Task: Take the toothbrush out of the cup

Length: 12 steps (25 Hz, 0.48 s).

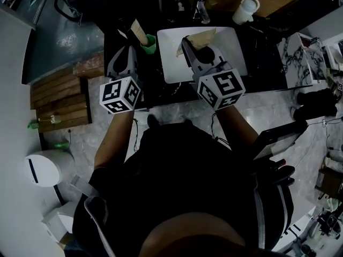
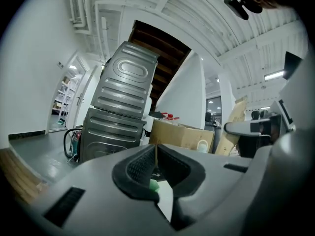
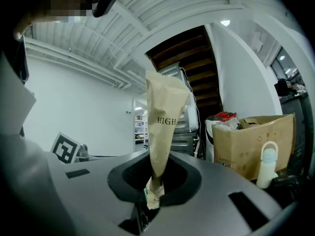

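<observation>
A green cup [image 1: 150, 45] stands on the dark counter, with a tan paper packet [image 1: 140, 32] leaning up out of it. Beside the cup my left gripper [image 1: 130, 35] is shut. In the left gripper view a thin tan edge shows between the pads of that gripper [image 2: 156, 156], and the cup [image 2: 153, 185] peeks out below them. I cannot tell whether the edge is pinched. My right gripper [image 1: 187, 42] hovers over the white tray [image 1: 171, 63], shut on the lower end of a tan paper sleeve [image 3: 165, 117] printed "HIGH". No bare toothbrush is visible.
A white bottle [image 1: 245, 9] and a cardboard box [image 3: 246, 141] stand behind the tray. A grey metal appliance [image 2: 123, 107] rises at the far left. Wooden planks [image 1: 59, 98] lie on the floor to the left of the counter.
</observation>
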Each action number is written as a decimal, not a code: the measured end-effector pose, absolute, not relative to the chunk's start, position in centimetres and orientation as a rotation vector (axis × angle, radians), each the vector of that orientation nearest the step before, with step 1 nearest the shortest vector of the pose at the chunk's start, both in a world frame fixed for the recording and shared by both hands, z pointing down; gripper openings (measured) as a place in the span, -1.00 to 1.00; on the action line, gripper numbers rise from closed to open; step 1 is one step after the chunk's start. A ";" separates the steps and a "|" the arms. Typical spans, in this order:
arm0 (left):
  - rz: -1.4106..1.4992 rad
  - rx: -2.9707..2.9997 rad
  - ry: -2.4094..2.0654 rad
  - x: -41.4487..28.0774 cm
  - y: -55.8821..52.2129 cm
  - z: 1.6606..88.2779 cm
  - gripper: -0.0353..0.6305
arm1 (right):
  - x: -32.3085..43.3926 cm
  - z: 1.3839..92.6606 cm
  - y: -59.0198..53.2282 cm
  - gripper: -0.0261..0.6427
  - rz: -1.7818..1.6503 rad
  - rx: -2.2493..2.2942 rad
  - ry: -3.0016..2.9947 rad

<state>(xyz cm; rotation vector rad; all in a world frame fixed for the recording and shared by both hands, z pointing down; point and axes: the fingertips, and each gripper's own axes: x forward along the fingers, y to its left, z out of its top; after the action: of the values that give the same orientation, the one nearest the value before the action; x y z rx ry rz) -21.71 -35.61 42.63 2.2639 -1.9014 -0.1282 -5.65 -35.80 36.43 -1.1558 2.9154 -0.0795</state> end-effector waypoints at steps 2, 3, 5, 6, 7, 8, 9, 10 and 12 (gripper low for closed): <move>-0.113 2.264 -1.884 -21.9 -37.0 43.3 -0.85 | -5.6 36.8 -36.2 -0.80 -0.091 -1.179 2.911; -0.104 2.265 -1.869 -22.0 -37.7 43.7 -0.78 | -5.5 37.0 -36.4 -0.80 -0.098 -1.192 2.909; -0.080 2.271 -1.841 -22.0 -39.1 44.5 -0.54 | -5.5 37.4 -36.8 -0.80 -0.110 -1.221 2.903; -0.068 2.268 -1.831 -22.1 -39.8 45.0 -0.49 | -5.5 37.7 -37.0 -0.80 -0.115 -1.235 2.901; -0.058 2.260 -1.822 -22.3 -40.4 45.6 -0.47 | -5.6 37.9 -37.2 -0.80 -0.119 -1.249 2.900; -0.049 2.248 -1.815 -22.5 -41.0 46.2 -0.46 | -5.6 38.1 -37.4 -0.80 -0.123 -1.262 2.898; -0.038 2.236 -1.809 -22.6 -41.6 46.9 -0.44 | -5.7 38.4 -37.5 -0.80 -0.128 -1.275 2.896; -0.026 2.228 -1.803 -22.7 -42.2 47.5 -0.41 | -5.7 38.6 -37.6 -0.80 -0.133 -1.286 2.894; 0.008 2.225 -1.790 -22.9 -43.3 48.8 -0.38 | -5.8 39.1 -37.8 -0.80 -0.144 -1.305 2.892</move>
<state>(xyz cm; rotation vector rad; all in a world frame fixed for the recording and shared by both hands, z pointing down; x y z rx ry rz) -22.88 -43.30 48.76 2.2255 -1.7905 0.0083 -5.81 -37.82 39.10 -1.3051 2.8916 -0.1441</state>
